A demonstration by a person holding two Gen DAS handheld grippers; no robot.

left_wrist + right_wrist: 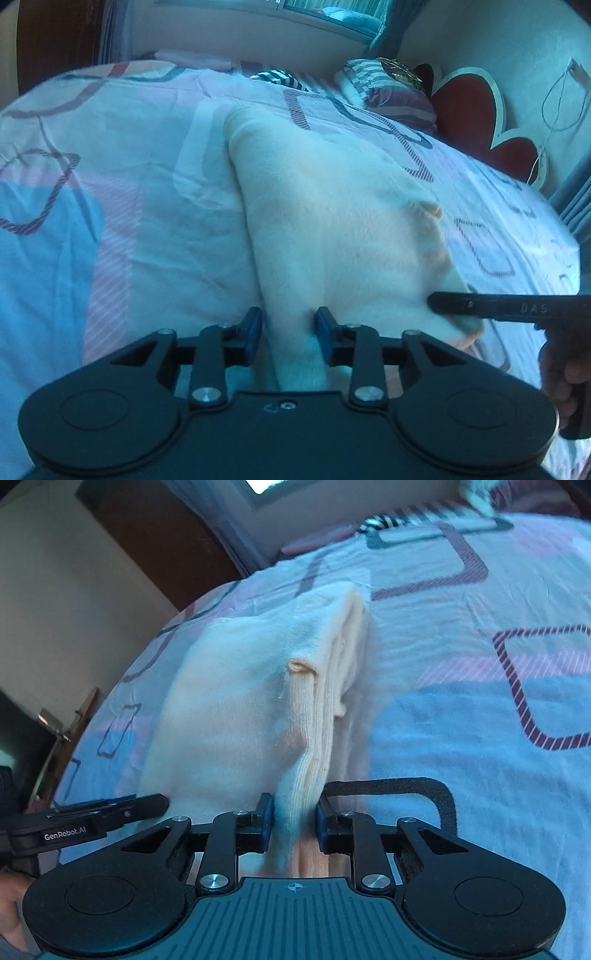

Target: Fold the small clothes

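Your left claw [288, 328] is narrow and pinches the near left edge of the garment [332, 221]: the cloth runs between the blue pads [253, 328] and bunches there. The garment is a small cream knit piece lying on the bed [129, 221], stretched away from you over a sheet printed with pink, blue and striped squares. It looks already doubled lengthwise, with layered edges showing along its right side and a ribbed band [317, 716] and a small loop of hem standing up partway along. Judge it light, soft and limp: it should sag and drape wherever it is not held, and the stacked layers may slide on each other, so take hold through all layers near the corners, not on one ply. The knit looks stretchy, so pull evenly with both hands or the fold will skew. Your right claw [293, 819] is also narrow and grips the near right edge, the ribbed layers squeezed between its pads [266, 821]. Each claw shows in the other's view, close beside its partner at the near end. Striped pillows [388, 88] lie at the far end, well clear.
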